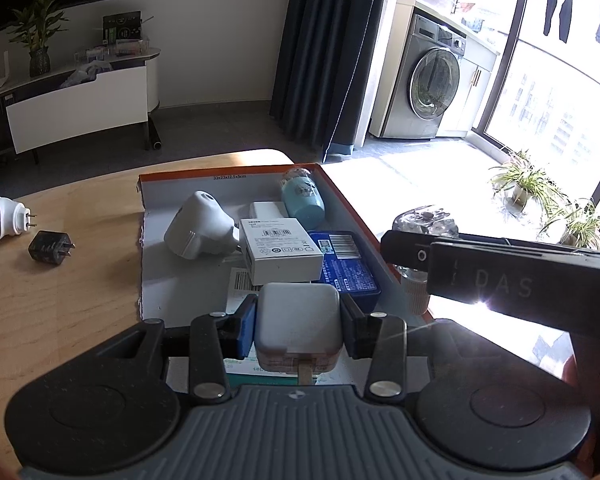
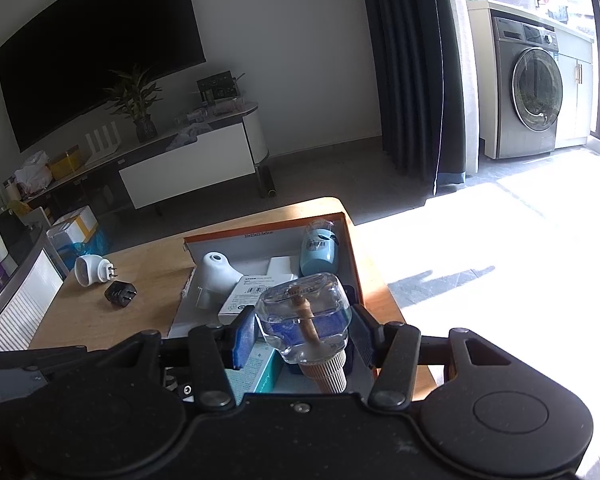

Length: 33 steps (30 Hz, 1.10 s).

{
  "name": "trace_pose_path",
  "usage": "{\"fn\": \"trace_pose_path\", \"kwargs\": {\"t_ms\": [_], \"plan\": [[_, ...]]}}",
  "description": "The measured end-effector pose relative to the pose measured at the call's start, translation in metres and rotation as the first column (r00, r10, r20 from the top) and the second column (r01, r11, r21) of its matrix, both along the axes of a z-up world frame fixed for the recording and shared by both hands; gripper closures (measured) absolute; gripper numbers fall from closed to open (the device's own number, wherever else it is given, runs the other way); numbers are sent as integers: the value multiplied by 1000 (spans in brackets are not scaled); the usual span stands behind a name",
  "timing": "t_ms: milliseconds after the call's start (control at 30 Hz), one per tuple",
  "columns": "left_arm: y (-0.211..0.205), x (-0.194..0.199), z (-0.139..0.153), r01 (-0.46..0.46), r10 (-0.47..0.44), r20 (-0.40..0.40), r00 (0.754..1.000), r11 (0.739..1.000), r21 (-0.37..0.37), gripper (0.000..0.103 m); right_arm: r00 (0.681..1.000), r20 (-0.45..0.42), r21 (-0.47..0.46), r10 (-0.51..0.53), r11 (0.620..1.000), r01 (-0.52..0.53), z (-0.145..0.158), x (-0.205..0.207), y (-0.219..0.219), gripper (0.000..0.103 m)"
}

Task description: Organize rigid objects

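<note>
Clamped in my left tongs [image 1: 299, 330] sits a rounded white charger [image 1: 298, 322], smooth plastic, over the near end of the orange-rimmed box [image 1: 342, 196]. My right tongs [image 2: 303, 334] grip a clear, squarish bottle [image 2: 306, 314] with blue liquid, a wick and a ribbed beige cap, above the box's right side. Inside lie a white carton [image 1: 280, 254], a blue tin [image 1: 346, 266] and a pale-blue cylinder [image 1: 304, 200]. On the wooden desk [image 1: 80, 280] a black plug [image 1: 50, 248] lies loose.
</note>
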State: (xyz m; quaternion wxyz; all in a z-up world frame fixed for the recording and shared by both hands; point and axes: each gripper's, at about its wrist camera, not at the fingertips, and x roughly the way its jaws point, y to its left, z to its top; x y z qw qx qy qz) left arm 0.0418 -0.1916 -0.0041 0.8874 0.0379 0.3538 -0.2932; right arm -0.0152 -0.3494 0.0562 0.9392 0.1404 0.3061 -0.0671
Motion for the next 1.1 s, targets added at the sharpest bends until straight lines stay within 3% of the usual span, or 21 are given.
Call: {"fn": "trace_pose_path", "kwargs": {"t_ms": [933,1067,1100], "plan": [[-12,26,-5,12,-12,-31,999,1000,3,61,999,-49,-43,20,999,-22,-8,60,-11,41],[-13,30,-7,10,-9,-40,999,1000,2,61,999,16,-47,36,998,-35,-7,72,-13,40],[-14,31,-8,11,-11,-42,999,1000,2,61,999,34,-45,36,998,-35,-5,72,-13,34]]}}
